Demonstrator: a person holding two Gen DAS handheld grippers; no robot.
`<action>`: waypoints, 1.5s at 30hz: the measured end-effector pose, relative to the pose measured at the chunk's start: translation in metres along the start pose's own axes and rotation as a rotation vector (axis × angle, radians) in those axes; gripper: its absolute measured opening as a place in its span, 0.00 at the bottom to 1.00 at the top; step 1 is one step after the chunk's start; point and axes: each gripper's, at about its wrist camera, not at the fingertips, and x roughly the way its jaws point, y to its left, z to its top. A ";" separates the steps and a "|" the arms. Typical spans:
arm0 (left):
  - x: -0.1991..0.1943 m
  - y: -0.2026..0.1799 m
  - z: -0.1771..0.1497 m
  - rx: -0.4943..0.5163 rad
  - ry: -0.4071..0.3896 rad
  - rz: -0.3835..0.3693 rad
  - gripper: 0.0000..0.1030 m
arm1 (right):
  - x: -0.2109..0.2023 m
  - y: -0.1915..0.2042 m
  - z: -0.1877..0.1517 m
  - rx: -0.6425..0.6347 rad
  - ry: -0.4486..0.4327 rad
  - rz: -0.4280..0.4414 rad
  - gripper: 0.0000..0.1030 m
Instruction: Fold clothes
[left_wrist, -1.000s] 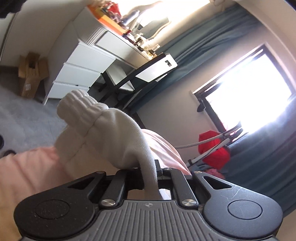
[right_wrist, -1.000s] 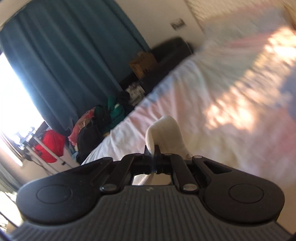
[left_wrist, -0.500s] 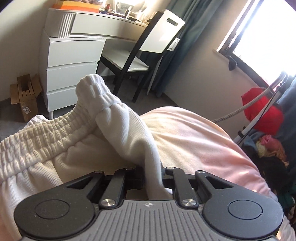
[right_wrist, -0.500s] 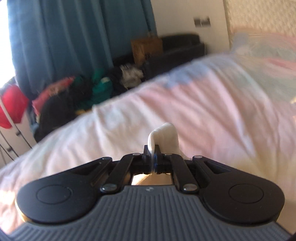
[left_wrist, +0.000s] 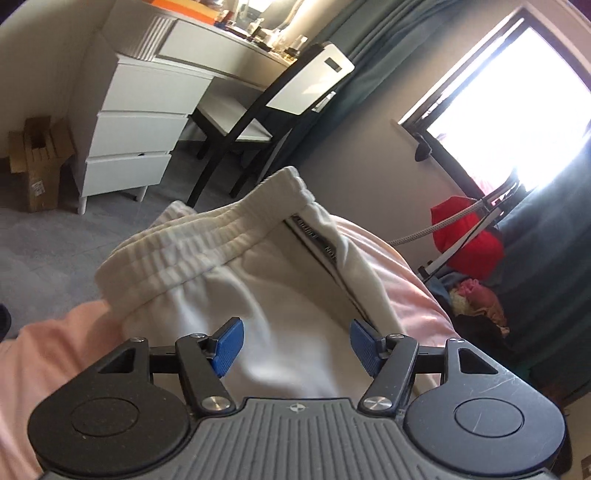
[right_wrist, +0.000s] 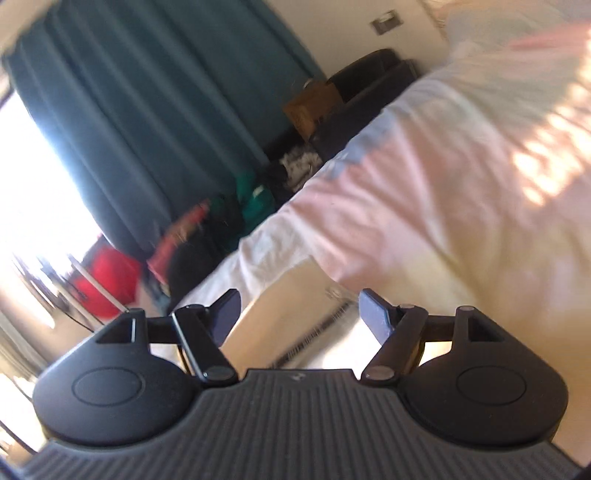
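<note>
White sweatpants (left_wrist: 266, 280) with a ribbed elastic waistband and a striped side trim lie on the pink bedsheet (left_wrist: 406, 291). My left gripper (left_wrist: 295, 345) is open just above the pants, blue pads spread wide, holding nothing. In the right wrist view, part of the same pants (right_wrist: 295, 314) with the striped trim lies on the sheet below my right gripper (right_wrist: 299, 312), which is open and empty. That view is blurred.
A white drawer desk (left_wrist: 144, 122) and a black-framed chair (left_wrist: 266, 107) stand beyond the bed's end, with a cardboard box (left_wrist: 33, 162) on the grey carpet. A bright window (left_wrist: 517, 110), teal curtains (right_wrist: 155, 110) and a clothes pile (right_wrist: 229, 218) flank the bed.
Both grippers were shut on the white pants and have opened, letting them drop onto the bed. The pants now lie flatter, waistband spread out.
</note>
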 end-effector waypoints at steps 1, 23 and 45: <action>-0.012 0.009 -0.005 -0.026 0.005 0.000 0.65 | -0.013 -0.011 -0.005 0.040 0.009 0.008 0.72; 0.025 0.051 -0.003 -0.338 -0.051 0.039 0.12 | 0.027 -0.053 -0.022 0.254 0.242 0.038 0.39; -0.152 0.072 -0.047 0.050 0.082 0.008 0.11 | -0.091 -0.094 0.042 0.355 0.111 -0.002 0.13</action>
